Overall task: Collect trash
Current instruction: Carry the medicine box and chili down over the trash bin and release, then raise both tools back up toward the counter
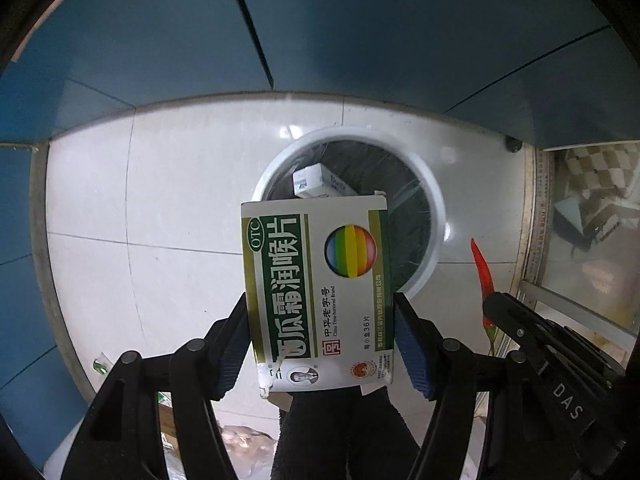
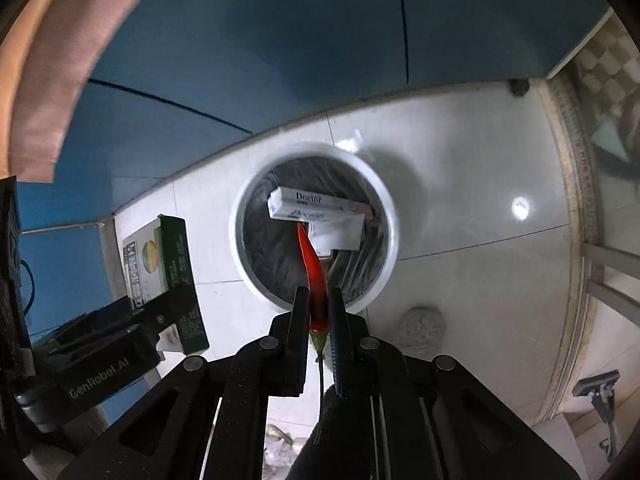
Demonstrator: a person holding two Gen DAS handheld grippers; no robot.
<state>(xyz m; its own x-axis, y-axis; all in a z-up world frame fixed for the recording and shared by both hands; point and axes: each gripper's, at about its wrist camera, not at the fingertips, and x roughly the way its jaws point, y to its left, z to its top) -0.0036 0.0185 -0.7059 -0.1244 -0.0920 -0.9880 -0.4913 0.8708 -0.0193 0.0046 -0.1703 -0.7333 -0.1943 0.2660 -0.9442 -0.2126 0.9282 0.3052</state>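
Left tool (image 1: pixel 322 334) pinching box (image 1: pixel 318 288), right tool (image 2: pixel 319 312) pinching chili (image 2: pixel 314 268); get both tips past the near rim of bin (image 2: pixel 390 208) ahead, then spread

Glossy white floor tiles (image 1: pixel 192 184) with thin grey grout lines spread below — a bright ceiling-light glare (image 2: pixel 520 208) bounces off them on the right. Deep blue wall panels (image 1: pixel 400 32) with dark seams curve around the back. At the right edge, a pale stone threshold strip (image 1: pixel 538 216) borders glass panels (image 1: pixel 592 248), hazy with reflections. A small dark door stop (image 2: pixel 519 87) sits where wall meets floor.
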